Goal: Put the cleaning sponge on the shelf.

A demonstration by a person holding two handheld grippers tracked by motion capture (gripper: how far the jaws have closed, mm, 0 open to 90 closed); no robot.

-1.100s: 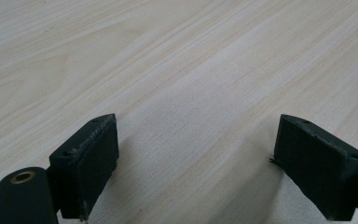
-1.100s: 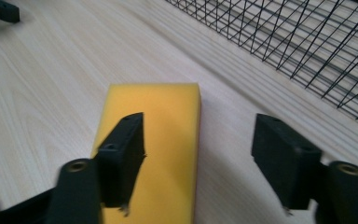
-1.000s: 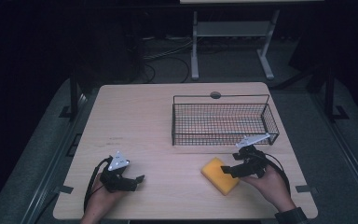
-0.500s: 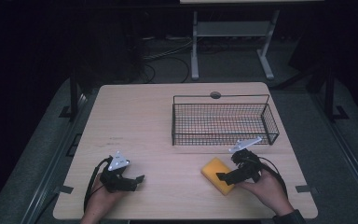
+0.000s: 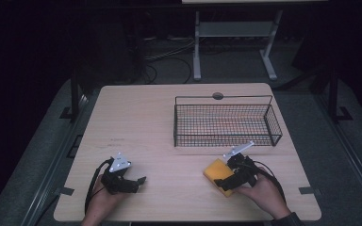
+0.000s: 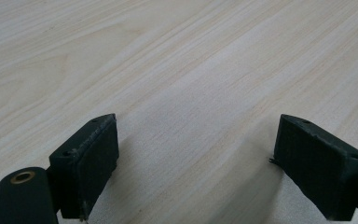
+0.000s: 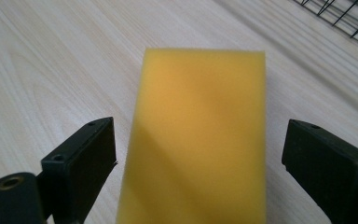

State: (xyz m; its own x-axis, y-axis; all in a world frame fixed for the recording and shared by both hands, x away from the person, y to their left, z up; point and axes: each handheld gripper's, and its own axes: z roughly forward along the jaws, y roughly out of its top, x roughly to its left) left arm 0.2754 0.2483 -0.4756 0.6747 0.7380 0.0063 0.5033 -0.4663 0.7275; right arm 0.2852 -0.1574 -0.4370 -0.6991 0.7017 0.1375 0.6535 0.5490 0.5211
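Observation:
A yellow sponge [image 5: 218, 173] lies flat on the wooden table near the front right. In the right gripper view the sponge [image 7: 200, 140] sits between the two black jaws with a gap on each side. My right gripper [image 5: 226, 183] is open over it, its jaws having just been opening, and the pads do not press on the sponge. My left gripper [image 5: 139, 182] rests at the front left. Its jaws stand wide apart over bare wood, as the left gripper [image 6: 193, 172] view shows, with nothing between them.
A black wire basket [image 5: 226, 139] stands on the table [image 5: 136, 122] behind the sponge, at the right. Its corner [image 7: 349, 18] shows at the top right of the right gripper view. A round cable hole [image 5: 218, 96] sits near the far edge.
My right gripper has slid left and toward the front edge, coming over the sponge, and its jaws have spread. The left gripper has stayed where it was.

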